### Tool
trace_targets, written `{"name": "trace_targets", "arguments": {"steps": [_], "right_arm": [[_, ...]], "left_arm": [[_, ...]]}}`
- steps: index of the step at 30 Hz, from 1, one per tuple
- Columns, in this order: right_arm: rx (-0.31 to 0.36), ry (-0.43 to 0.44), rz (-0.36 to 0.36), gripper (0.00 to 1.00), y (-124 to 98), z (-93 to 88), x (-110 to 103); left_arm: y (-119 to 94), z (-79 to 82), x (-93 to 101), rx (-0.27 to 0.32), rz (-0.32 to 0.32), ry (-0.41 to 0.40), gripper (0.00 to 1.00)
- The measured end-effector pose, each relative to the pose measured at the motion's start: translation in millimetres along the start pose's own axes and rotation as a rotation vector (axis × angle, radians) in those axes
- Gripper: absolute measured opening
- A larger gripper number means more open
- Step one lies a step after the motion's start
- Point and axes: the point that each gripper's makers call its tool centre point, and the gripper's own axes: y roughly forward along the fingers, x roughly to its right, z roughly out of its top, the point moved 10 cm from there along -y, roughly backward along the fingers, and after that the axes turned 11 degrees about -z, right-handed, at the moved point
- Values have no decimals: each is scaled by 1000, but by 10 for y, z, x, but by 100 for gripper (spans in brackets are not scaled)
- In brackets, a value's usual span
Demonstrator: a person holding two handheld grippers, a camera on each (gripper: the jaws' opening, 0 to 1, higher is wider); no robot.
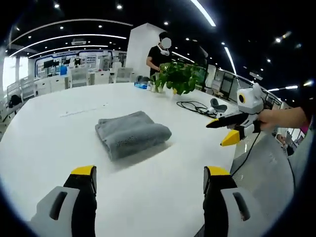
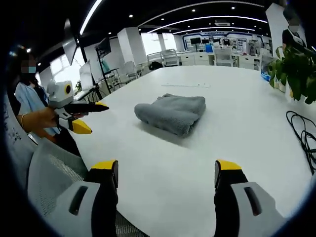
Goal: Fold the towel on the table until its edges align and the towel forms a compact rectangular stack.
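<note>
A grey towel lies folded into a thick compact bundle on the white table; the right gripper view has the same towel near the table's middle. My left gripper is open, well short of the towel, with nothing between its yellow-tipped jaws. My right gripper is open too, held back from the towel over the table's near side. The left gripper view catches the right gripper at the right, held by a hand. The left gripper enters the right gripper view from the left, also open.
A potted green plant and a coiled black cable sit at the table's far side. A person stands behind the plant. A grey mesh chair back stands at the table's near edge. The person holding the grippers is at the left.
</note>
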Motion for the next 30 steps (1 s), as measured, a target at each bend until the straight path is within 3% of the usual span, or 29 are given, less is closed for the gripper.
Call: {"name": "trace_targets", "arguments": {"steps": [4, 30], "right_arm": [[23, 26, -9, 87, -55, -22, -69], [17, 55, -19, 87, -148, -186, -152]], "left_arm": [[-61, -41, 34, 15, 15, -4, 99], [-138, -149, 104, -7, 18, -18, 99]]}}
